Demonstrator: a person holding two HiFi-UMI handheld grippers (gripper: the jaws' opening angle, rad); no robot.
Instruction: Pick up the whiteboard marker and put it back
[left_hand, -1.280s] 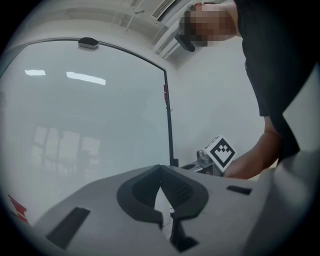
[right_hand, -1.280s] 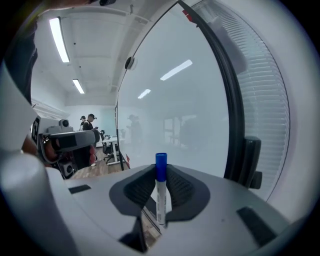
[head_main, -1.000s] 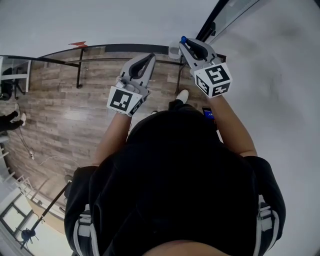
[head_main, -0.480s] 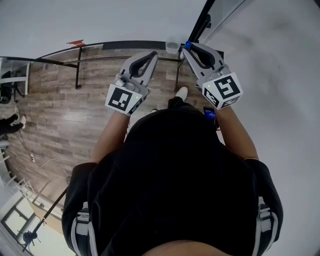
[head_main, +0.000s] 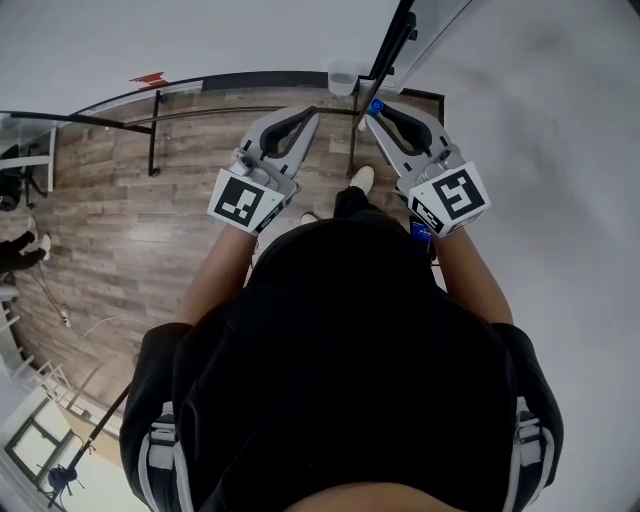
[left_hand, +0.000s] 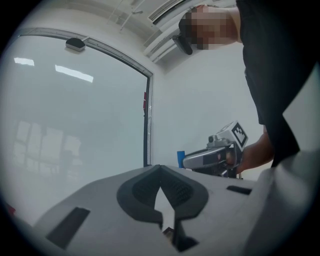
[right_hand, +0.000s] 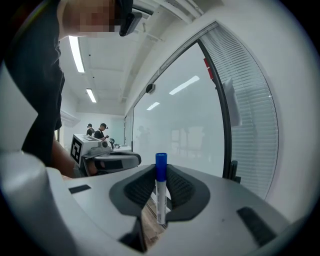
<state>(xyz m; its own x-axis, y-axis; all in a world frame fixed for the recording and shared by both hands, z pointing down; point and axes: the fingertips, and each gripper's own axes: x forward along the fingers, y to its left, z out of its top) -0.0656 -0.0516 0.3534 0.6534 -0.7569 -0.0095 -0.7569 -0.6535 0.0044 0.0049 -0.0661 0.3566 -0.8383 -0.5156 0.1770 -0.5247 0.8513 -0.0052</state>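
The right gripper (right_hand: 160, 172) is closed on the slim white plastic whiteboard marker with a blue cap (right_hand: 160, 195). The marker stands upright between the dark ribbed pads (right_hand: 142, 187), cap uppermost, near the black-framed whiteboard (right_hand: 185, 125). The left gripper (left_hand: 160, 175) is closed at the tips, with nothing between its jaws. The marker is judged light, rigid and smooth-barrelled, so it may pivot or slip. Hold it on the barrel below the cap, because a grip on the cap could pull it off.
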